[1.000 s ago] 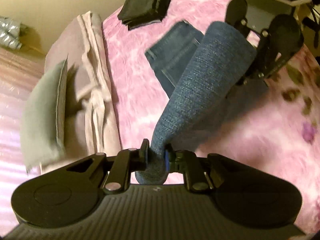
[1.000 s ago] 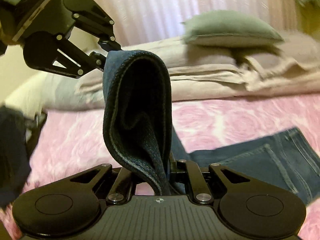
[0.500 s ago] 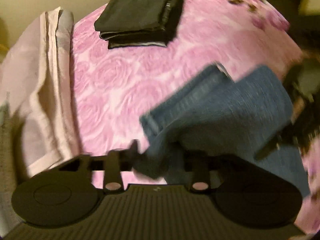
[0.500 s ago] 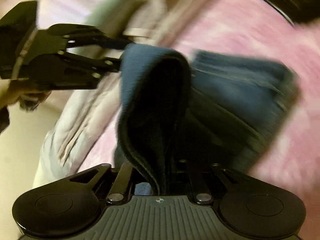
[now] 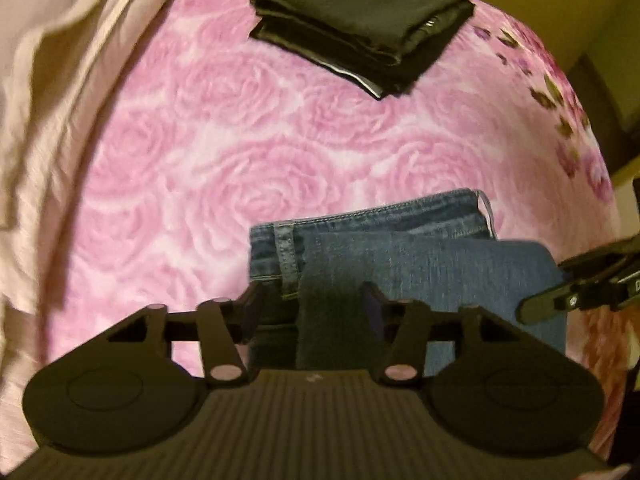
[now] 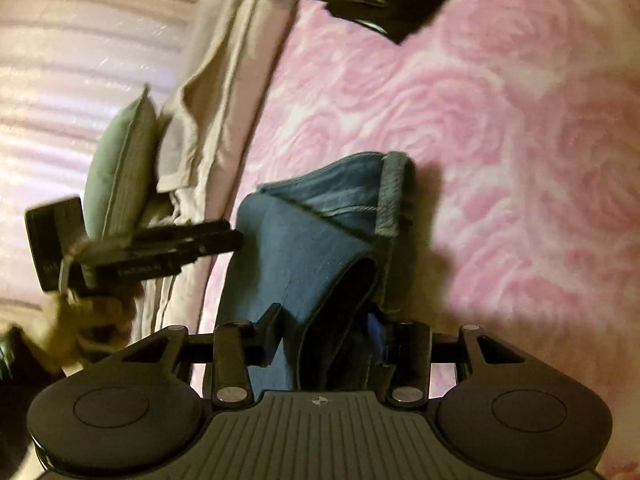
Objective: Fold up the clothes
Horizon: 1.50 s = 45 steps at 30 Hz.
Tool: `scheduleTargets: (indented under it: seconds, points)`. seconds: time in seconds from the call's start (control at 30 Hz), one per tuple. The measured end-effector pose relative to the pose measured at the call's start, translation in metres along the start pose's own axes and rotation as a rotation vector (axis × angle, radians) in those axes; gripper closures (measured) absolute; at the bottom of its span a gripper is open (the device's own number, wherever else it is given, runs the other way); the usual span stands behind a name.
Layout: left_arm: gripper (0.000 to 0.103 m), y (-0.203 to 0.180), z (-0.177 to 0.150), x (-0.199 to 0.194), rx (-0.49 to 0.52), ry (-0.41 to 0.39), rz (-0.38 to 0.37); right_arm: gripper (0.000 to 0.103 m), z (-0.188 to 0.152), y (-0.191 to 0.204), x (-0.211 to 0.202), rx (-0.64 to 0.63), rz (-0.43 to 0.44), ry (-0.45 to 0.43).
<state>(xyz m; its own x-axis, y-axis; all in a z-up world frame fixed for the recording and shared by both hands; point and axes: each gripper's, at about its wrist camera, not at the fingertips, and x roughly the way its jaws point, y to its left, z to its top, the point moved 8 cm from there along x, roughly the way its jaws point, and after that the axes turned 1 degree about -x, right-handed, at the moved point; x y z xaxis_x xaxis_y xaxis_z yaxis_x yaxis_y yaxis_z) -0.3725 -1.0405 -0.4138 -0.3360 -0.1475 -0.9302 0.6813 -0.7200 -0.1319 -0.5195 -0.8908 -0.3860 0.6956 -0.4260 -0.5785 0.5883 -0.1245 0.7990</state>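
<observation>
Both grippers spreading, letting go | left gripper (image 5: 310, 312), right gripper (image 6: 328, 332) straddling jeans (image 5: 420, 264) | folded black garment (image 5: 360, 24) sitting at 12 | should be backing out slow, keeping fold flat

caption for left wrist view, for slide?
Left gripper open over folded jeans on the pink rose bedspread; folded black garment beyond.

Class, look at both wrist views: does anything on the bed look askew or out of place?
Nothing stands out. The jeans lie folded on the pink bedspread, and the black garment sits neatly folded beyond them.
</observation>
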Motion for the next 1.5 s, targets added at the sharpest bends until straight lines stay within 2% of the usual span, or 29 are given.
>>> scheduleTargets:
  seconds: [0.03,0.07,0.1,0.23,0.3,0.43,0.57,0.6,0.63,0.7,0.73,0.8,0.93,1.17,1.27,1.3,1.37,1.47,1.5]
  points:
    - [0.087,-0.001,-0.001,0.004,-0.014,0.004,-0.02,0.072,0.001,0.001,0.001,-0.012,-0.018,0.008]
    - [0.09,-0.003,-0.001,0.002,-0.015,-0.003,-0.025,0.074,0.003,0.003,0.002,-0.026,-0.034,0.016]
    - [0.094,-0.004,-0.001,-0.001,-0.013,-0.016,-0.023,0.083,0.004,0.007,0.003,-0.048,-0.041,0.021]
    - [0.095,0.012,0.002,-0.033,-0.041,-0.089,0.01,0.084,0.015,0.035,-0.002,-0.148,-0.008,0.003]
    - [0.095,0.023,0.005,-0.037,-0.068,-0.098,0.023,0.084,0.028,0.039,0.007,-0.167,-0.008,-0.005]
    - [0.094,0.028,0.012,-0.005,-0.057,-0.054,0.042,0.083,0.038,0.017,0.031,-0.158,-0.068,0.011]
    - [0.091,0.027,0.011,0.026,-0.053,-0.028,0.084,0.083,0.041,-0.001,0.031,-0.111,-0.044,0.03]
    - [0.09,0.029,0.01,0.026,-0.064,-0.029,0.086,0.082,0.042,-0.001,0.028,-0.121,-0.048,0.034]
    - [0.088,0.032,0.009,0.023,-0.079,-0.033,0.087,0.071,0.043,0.0,0.025,-0.132,-0.053,0.036]
    - [0.079,0.038,0.008,0.018,-0.108,-0.041,0.087,0.065,0.042,0.004,0.012,-0.172,-0.071,0.029]
    - [0.074,0.041,0.007,0.016,-0.123,-0.045,0.088,0.055,0.042,0.007,0.006,-0.194,-0.081,0.023]
    - [0.072,0.045,0.006,0.008,-0.146,-0.057,0.087,0.038,0.042,0.011,-0.007,-0.229,-0.109,-0.002]
    - [0.076,0.046,-0.004,-0.022,-0.157,-0.097,0.107,0.036,0.036,0.013,-0.009,-0.218,-0.117,-0.003]
    - [0.076,0.052,-0.065,-0.049,-0.19,-0.057,0.179,0.035,0.034,-0.003,0.032,-0.217,-0.182,0.036]
    - [0.076,0.055,-0.092,-0.061,-0.204,-0.04,0.209,0.034,0.03,0.001,0.025,-0.225,-0.179,0.032]
    - [0.075,0.055,-0.101,-0.065,-0.209,-0.034,0.219,0.034,0.024,0.002,0.02,-0.232,-0.18,0.027]
    - [0.071,0.048,-0.118,-0.08,-0.151,-0.032,0.239,0.034,0.004,0.005,0.008,-0.219,-0.167,0.043]
    - [0.062,0.027,-0.146,-0.094,-0.043,-0.02,0.205,0.033,-0.045,0.009,0.0,-0.2,-0.143,0.096]
    - [0.062,0.021,-0.156,-0.094,-0.029,-0.01,0.186,0.029,-0.064,0.008,0.0,-0.191,-0.141,0.119]
